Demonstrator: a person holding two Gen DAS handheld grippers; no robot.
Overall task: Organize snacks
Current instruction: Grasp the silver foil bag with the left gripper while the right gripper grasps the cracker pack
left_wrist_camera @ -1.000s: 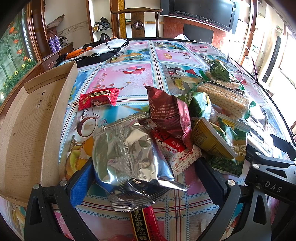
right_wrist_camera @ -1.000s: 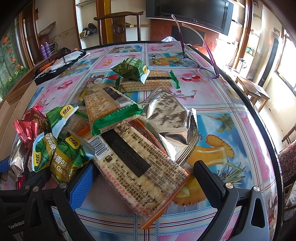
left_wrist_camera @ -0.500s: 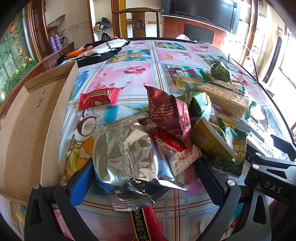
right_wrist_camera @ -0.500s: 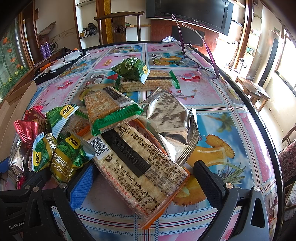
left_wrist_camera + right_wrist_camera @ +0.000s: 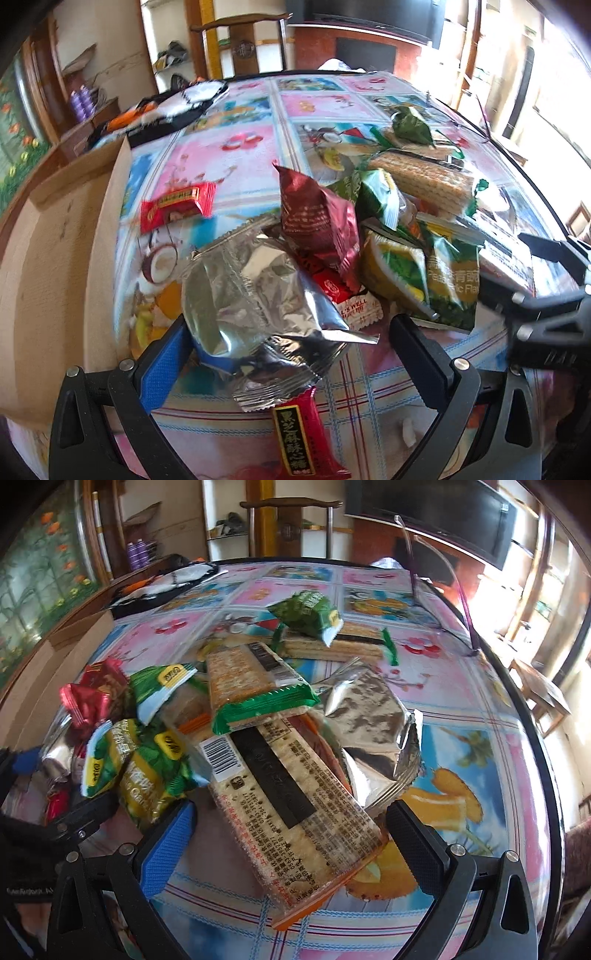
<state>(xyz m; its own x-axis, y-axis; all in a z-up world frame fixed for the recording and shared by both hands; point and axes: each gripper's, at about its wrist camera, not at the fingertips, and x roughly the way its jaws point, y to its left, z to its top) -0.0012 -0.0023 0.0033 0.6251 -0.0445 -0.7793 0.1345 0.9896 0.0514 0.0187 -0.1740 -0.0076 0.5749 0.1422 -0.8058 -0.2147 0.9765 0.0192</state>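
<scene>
A heap of snack packets covers the round table. My left gripper is open around a crumpled silver foil packet, with a dark red pouch and green pea packets just behind it. A small red candy packet lies apart near the cardboard box at the left. My right gripper is open around a long clear cracker pack. Over that pack's far end lies a green-ended cracker pack, and a silver bag sits to its right.
A red candy bar wrapper lies close under the left gripper. The table's black rim curves along the right. A dark cloth bundle lies at the far left of the table, and a wooden chair stands behind it.
Both views have shifted and blurred slightly, so both grippers are moving a little. The packets lie as before and both grippers remain open.
</scene>
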